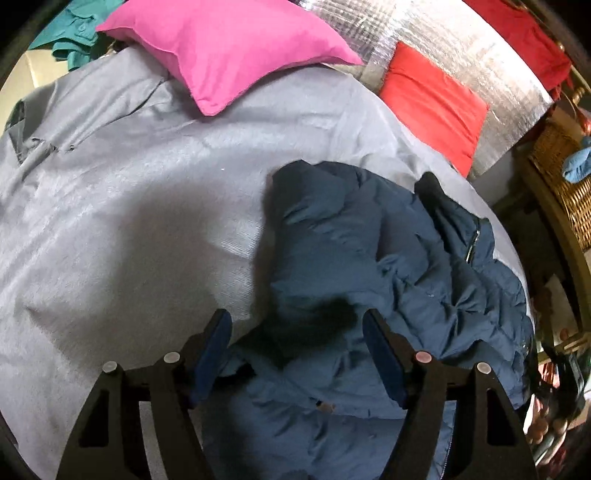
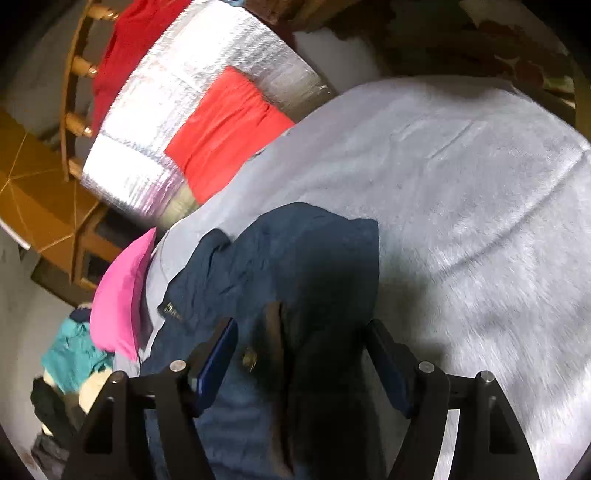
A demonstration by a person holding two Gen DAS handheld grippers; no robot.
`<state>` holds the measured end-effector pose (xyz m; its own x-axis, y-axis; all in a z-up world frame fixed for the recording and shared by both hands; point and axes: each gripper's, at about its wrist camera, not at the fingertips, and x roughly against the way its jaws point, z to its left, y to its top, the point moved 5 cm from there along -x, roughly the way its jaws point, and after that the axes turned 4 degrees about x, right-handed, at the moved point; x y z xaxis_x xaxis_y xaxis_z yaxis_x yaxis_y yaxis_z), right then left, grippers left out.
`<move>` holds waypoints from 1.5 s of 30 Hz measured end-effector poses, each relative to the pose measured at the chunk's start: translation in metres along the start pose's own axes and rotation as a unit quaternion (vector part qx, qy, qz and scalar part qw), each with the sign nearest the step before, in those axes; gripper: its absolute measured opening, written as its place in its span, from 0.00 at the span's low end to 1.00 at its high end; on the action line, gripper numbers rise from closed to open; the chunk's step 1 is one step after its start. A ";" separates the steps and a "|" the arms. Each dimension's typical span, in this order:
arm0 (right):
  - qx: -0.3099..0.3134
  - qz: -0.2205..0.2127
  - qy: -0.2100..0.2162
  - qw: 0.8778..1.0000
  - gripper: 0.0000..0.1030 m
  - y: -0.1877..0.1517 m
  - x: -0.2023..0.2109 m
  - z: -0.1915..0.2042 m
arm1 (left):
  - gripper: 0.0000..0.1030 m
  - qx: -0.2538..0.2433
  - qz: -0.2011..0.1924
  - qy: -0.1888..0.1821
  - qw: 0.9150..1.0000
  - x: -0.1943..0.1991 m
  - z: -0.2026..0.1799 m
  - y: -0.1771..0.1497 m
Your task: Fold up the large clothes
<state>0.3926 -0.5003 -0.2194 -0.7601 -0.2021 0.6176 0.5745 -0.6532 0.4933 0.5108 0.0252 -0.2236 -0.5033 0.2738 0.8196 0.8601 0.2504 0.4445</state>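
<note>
A dark blue puffer jacket (image 1: 369, 258) lies crumpled on a grey bedsheet (image 1: 129, 184). It also shows in the right wrist view (image 2: 295, 258). My left gripper (image 1: 295, 328) hovers open just above the jacket's near part, its fingers wide apart with fabric between and below them. My right gripper (image 2: 301, 332) is open too, straddling a dark fold of the jacket near a zipper pull (image 2: 249, 358). Neither gripper holds anything.
A pink pillow (image 1: 229, 48) and a red cushion (image 1: 436, 107) lie at the bed's far side against a silver foil panel (image 1: 424, 44). Teal clothes (image 1: 74, 33) sit far left. A wicker basket (image 1: 569, 177) stands right of the bed. A wooden chair (image 2: 74, 74) shows in the right wrist view.
</note>
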 end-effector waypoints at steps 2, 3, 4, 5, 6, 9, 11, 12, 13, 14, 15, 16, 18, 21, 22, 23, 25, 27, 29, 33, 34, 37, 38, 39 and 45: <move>-0.004 0.012 -0.006 1.000 0.72 0.005 -0.019 0.001 | 0.72 -0.015 0.009 0.013 1.000 -0.009 -0.005 0.000; -0.005 0.018 -0.013 1.000 0.73 0.006 -0.026 -0.001 | 0.72 -0.020 0.013 0.019 1.000 -0.013 -0.006 0.000; -0.003 0.024 -0.023 0.999 0.71 0.006 -0.032 -0.002 | 0.72 -0.028 0.016 0.030 0.999 -0.017 -0.008 -0.002; 0.002 0.026 -0.025 0.999 0.68 0.006 -0.036 -0.002 | 0.72 -0.033 0.014 0.033 0.999 -0.017 -0.009 -0.002; 0.014 0.023 -0.030 0.999 0.60 0.007 -0.039 0.001 | 0.72 -0.037 0.012 0.033 0.999 -0.017 -0.011 -0.002; 0.041 0.016 -0.044 0.998 0.48 0.010 -0.039 0.015 | 0.72 -0.050 -0.004 0.023 0.998 -0.010 -0.020 0.002; 0.054 0.002 -0.050 0.997 0.48 0.012 -0.037 0.021 | 0.72 -0.056 -0.008 0.030 0.998 -0.010 -0.021 0.002; 0.058 -0.001 -0.052 0.997 0.48 0.012 -0.038 0.021 | 0.72 -0.055 0.001 0.039 0.998 -0.015 -0.019 0.000; 0.057 0.002 -0.056 0.997 0.48 0.010 -0.042 0.019 | 0.72 -0.052 0.013 0.040 0.998 -0.020 -0.016 -0.002; 0.049 0.010 -0.059 0.997 0.50 0.012 -0.053 0.017 | 0.73 -0.050 0.021 0.038 0.998 -0.023 -0.014 -0.005; 0.035 0.023 -0.057 0.998 0.53 0.008 -0.059 0.010 | 0.73 -0.047 0.024 0.038 0.998 -0.025 -0.013 -0.006; 0.024 0.027 -0.053 0.998 0.55 0.007 -0.059 0.009 | 0.73 -0.046 0.024 0.036 0.998 -0.023 -0.013 -0.006; 0.009 0.030 -0.053 0.998 0.61 0.007 -0.052 0.012 | 0.73 -0.046 0.022 0.036 0.998 -0.017 -0.012 -0.005; 0.025 0.030 -0.058 0.998 0.68 0.004 -0.036 0.023 | 0.73 -0.044 0.009 0.033 0.998 -0.004 -0.011 -0.005; 0.028 0.029 -0.066 0.997 0.68 0.003 -0.030 0.022 | 0.73 -0.042 0.002 0.027 0.999 0.002 -0.012 -0.005; 0.029 0.024 -0.072 0.997 0.68 0.001 -0.021 0.023 | 0.73 -0.042 -0.005 0.019 0.999 0.008 -0.014 -0.005; 0.034 0.006 -0.077 0.996 0.68 -0.001 -0.003 0.025 | 0.73 -0.048 -0.019 0.004 0.999 0.021 -0.022 -0.007; 0.041 -0.007 -0.072 0.997 0.68 -0.007 0.013 0.028 | 0.73 -0.067 -0.035 -0.013 0.997 0.034 -0.036 -0.012; 0.051 0.000 -0.038 0.998 0.56 -0.016 0.020 0.039 | 0.73 -0.090 -0.042 -0.023 0.995 0.039 -0.054 -0.018; 0.100 0.026 0.018 0.994 0.40 -0.041 0.018 0.078 | 0.73 -0.146 -0.038 -0.031 0.988 0.037 -0.085 -0.038; 0.112 0.035 0.031 0.993 0.40 -0.049 0.015 0.089 | 0.73 -0.158 -0.037 -0.031 0.986 0.033 -0.096 -0.043; 0.144 0.056 0.050 0.987 0.40 -0.070 -0.001 0.117 | 0.73 -0.176 -0.025 -0.025 0.984 0.019 -0.110 -0.052; 0.152 0.064 0.054 0.985 0.40 -0.075 -0.009 0.122 | 0.73 -0.183 -0.014 -0.012 0.983 0.009 -0.112 -0.056; 0.161 0.083 0.045 0.982 0.39 -0.083 -0.022 0.125 | 0.75 -0.189 0.001 0.002 0.982 0.000 -0.112 -0.061; 0.158 0.137 0.025 0.978 0.40 -0.095 -0.046 0.123 | 0.76 -0.230 0.016 0.022 0.973 0.000 -0.119 -0.070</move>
<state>0.4104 -0.3392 -0.2198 -0.5732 -0.3782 0.7269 0.8182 -0.3127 0.4825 0.4603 -0.1029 -0.2118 -0.4799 0.2315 0.8462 0.8267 -0.2034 0.5245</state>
